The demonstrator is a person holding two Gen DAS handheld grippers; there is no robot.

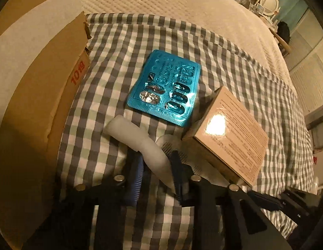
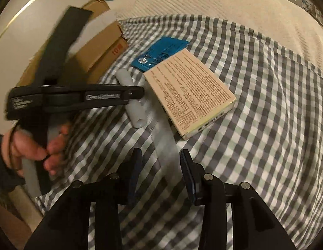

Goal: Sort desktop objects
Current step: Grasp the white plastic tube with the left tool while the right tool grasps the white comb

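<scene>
A white tube-shaped object (image 1: 138, 139) lies on the checked cloth (image 1: 119, 66), and my left gripper (image 1: 157, 173) is shut on its near end. In the right wrist view the tube (image 2: 132, 100) sits under the left gripper's tip. A blue blister pack (image 1: 165, 87) lies just beyond it, also in the right wrist view (image 2: 161, 52). A beige printed box (image 1: 230, 133) lies to the right, also in the right wrist view (image 2: 190, 91). A flat pale strip (image 2: 163, 143) runs toward my right gripper (image 2: 160, 173), which is open around its near end without touching it.
A brown cardboard box (image 1: 46, 95) stands along the left edge of the cloth, also in the right wrist view (image 2: 103, 48). A cream quilted mattress (image 1: 171, 2) lies beyond the cloth. The hand (image 2: 36, 145) holding the left gripper is at the left.
</scene>
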